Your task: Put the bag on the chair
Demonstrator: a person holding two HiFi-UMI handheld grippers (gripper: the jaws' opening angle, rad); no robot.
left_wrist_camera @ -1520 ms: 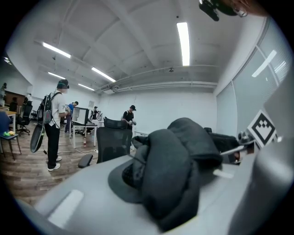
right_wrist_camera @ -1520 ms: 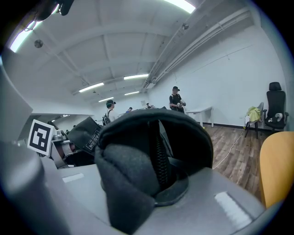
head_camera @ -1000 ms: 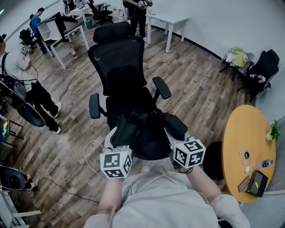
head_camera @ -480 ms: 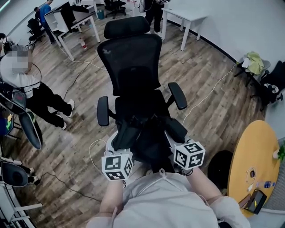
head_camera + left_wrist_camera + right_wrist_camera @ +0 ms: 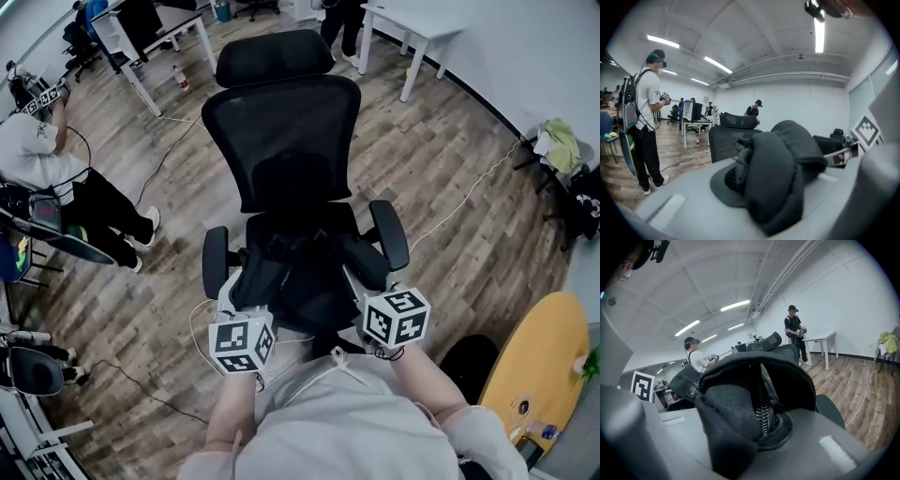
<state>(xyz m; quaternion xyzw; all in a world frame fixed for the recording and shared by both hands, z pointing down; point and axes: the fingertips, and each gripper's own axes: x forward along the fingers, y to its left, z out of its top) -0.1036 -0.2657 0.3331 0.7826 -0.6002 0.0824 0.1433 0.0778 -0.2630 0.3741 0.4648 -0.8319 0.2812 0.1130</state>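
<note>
One bag, two tongs, left tongs, right tongs, one yellow table

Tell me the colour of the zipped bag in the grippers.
Black; the zipped fabric bag shows best in the right gripper view.

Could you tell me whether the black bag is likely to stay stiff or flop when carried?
Probably floppy: the bag bunches into soft folds where the left gripper pinches it, and crumples around its zip at the right gripper. Likely light for its size, since two small pinches of fabric hold it. Its matte cloth seems unlikely to slip.
</note>
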